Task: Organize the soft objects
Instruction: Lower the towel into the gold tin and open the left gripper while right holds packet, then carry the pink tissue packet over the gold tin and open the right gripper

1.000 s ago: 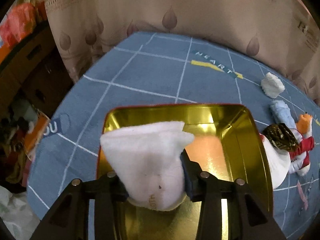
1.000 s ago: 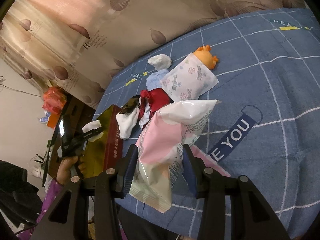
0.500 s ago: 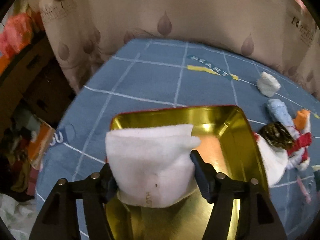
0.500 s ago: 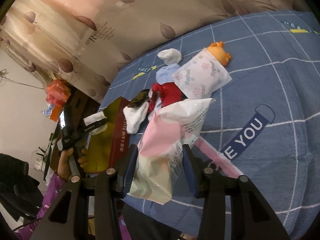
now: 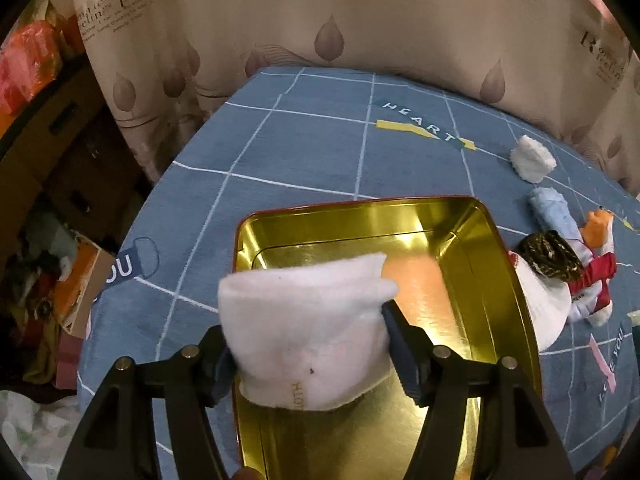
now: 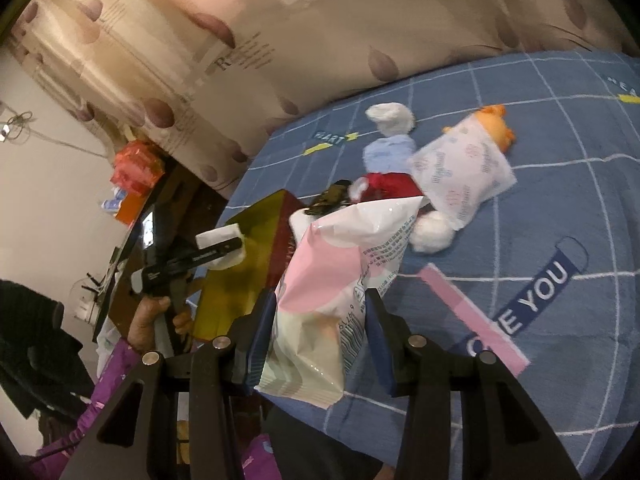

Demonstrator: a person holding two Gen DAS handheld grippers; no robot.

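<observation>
My left gripper (image 5: 308, 340) is shut on a white sock (image 5: 308, 320) and holds it above the near end of an open gold tin box (image 5: 440, 220) with red outer walls. The same gripper (image 6: 218, 250) and box (image 6: 244, 276) show in the right wrist view. My right gripper (image 6: 320, 320) is shut on a pink and white plastic packet (image 6: 340, 268), held above the blue blanket beside the box. A pile of soft things lies right of the box: a red and white plush (image 5: 588, 284), a light blue roll (image 5: 550, 208), a white roll (image 5: 532, 158).
The blue grid-pattern blanket (image 5: 304, 152) covers the bed. A floral white packet (image 6: 464, 168) lies over an orange plush (image 6: 496, 118). A leaf-print curtain (image 5: 360, 12) stands behind. The bed's left edge drops to cluttered boxes (image 5: 52, 272).
My left gripper has pulled back and up with the sock, so more of the box shows. My right gripper has moved with the packet toward the box.
</observation>
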